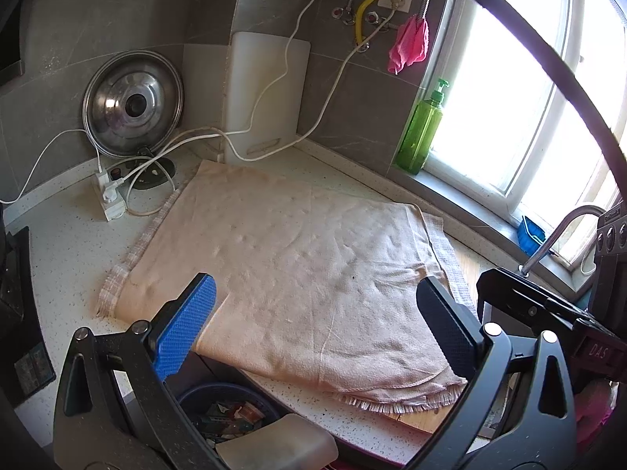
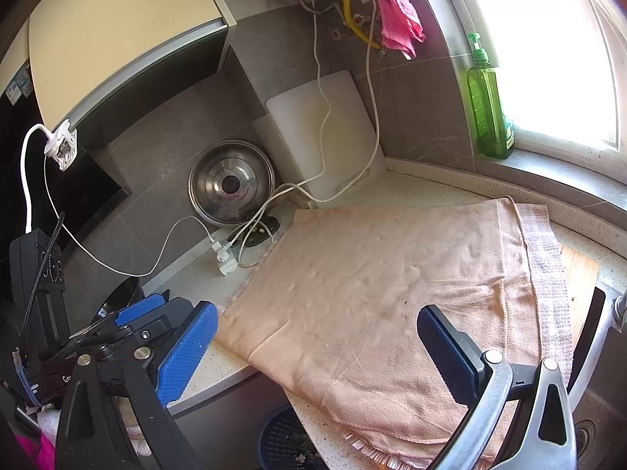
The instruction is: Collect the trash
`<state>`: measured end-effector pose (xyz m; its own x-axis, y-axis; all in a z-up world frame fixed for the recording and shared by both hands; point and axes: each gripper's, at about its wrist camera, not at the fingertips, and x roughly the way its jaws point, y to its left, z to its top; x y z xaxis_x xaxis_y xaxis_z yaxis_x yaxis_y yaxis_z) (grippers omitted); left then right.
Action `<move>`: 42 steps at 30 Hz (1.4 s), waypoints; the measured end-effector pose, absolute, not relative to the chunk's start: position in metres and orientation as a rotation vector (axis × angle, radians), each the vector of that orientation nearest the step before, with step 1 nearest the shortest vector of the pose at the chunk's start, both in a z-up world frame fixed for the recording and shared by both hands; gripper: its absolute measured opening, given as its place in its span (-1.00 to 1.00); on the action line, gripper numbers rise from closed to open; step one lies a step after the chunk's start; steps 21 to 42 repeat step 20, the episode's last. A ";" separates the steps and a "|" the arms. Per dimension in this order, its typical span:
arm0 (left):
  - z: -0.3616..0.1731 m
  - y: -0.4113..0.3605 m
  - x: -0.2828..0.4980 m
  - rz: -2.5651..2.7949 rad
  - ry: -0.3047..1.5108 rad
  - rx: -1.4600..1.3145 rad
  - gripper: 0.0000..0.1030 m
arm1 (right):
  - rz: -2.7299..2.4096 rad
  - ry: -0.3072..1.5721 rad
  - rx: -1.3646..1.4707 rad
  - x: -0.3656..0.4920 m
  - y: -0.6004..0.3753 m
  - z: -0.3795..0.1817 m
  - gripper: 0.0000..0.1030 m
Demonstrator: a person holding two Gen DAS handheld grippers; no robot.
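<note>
Hovering above the counter point(image 1: 70, 258), the left gripper point(image 1: 313, 313) and right gripper point(image 2: 313, 333) both gape wide and hold nothing. No loose trash shows on the towel point(image 1: 305, 258); the wrappers lie in the blue bin point(image 1: 231, 411) just below the counter edge, likely placed there for easy drops.

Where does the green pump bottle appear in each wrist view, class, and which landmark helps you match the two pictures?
Left wrist view: the green pump bottle stands on the windowsill, right of centre.
Right wrist view: the same bottle stands on the sill at upper right.
Shared landmark: the pink cloth hanging on the wall, left of the bottle.
</note>
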<state>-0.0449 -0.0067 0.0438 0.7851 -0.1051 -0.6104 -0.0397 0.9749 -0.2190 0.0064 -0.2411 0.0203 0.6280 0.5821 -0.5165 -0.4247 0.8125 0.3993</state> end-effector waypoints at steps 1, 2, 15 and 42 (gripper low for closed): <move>0.044 -0.007 -0.045 -0.034 0.669 -0.225 1.00 | 0.584 0.678 0.251 0.007 -0.241 0.020 1.00; 0.044 -0.007 -0.043 -0.038 0.672 -0.221 1.00 | 0.584 0.679 0.251 0.008 -0.242 0.020 1.00; 0.042 -0.014 -0.042 -0.007 0.673 -0.163 1.00 | 0.585 0.694 0.259 0.014 -0.243 0.016 1.00; 0.042 -0.012 -0.043 0.022 0.651 -0.164 1.00 | 0.583 0.700 0.262 0.014 -0.242 0.012 1.00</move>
